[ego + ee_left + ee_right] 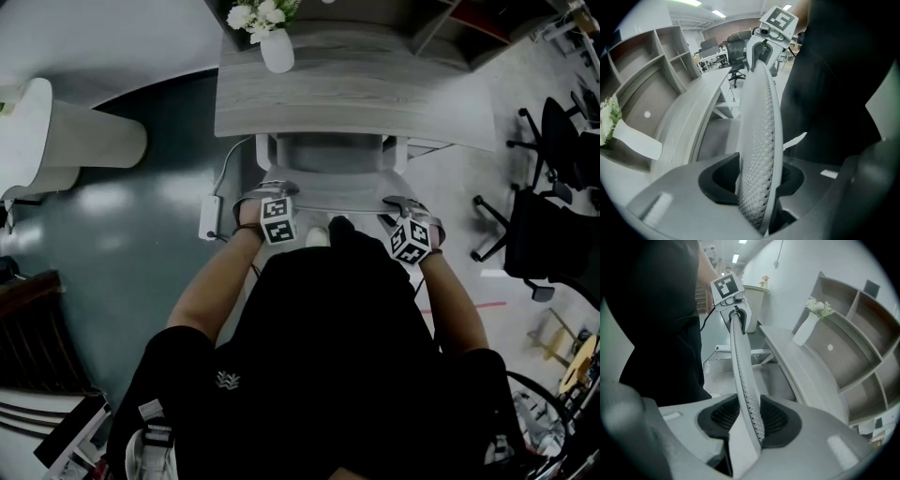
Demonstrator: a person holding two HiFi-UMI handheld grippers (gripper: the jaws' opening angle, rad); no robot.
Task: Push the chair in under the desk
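The light grey mesh chair (330, 157) stands with its seat under the grey wooden desk (356, 98), and its backrest top edge (328, 207) lies just in front of the person. My left gripper (272, 192) is at the left end of that edge. In the left gripper view the backrest (759, 140) stands between the jaws of the left gripper (754, 180), with slack beside the pads. My right gripper (401, 206) is at the right end. The right gripper view shows my right gripper (749, 420) pinching the thin backrest rim (743, 371).
A white vase of flowers (275, 42) stands on the desk's far left, with shelves behind it. A white power strip (209, 217) lies on the floor left of the chair. Black office chairs (544, 234) stand at the right, and a white rounded counter (56, 141) at the left.
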